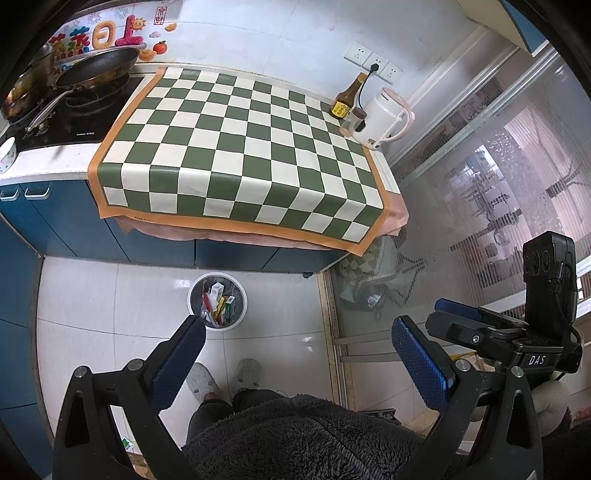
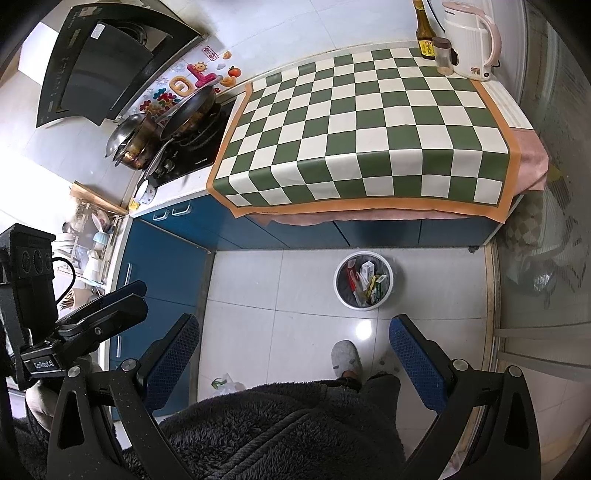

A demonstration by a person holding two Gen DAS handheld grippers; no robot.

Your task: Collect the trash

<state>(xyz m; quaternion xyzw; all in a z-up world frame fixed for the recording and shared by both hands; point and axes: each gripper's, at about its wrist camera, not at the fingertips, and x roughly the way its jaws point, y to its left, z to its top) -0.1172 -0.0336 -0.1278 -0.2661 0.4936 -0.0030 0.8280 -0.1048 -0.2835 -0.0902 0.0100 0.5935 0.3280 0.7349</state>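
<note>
Both tongs, left and right, gape empty above one trash bin holding several cartons.

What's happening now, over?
Left gripper open, empty. Right gripper open, empty. Trash bin on floor, holding cartons. Checkered mat shows no trash.

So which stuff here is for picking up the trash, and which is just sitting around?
For the trash job:
- trash bin on the floor, with boxes and wrappers inside
- left gripper, open
- right gripper, open

Just sitting around:
- kettle
- sauce bottle
- frying pan
- checkered cloth
</note>
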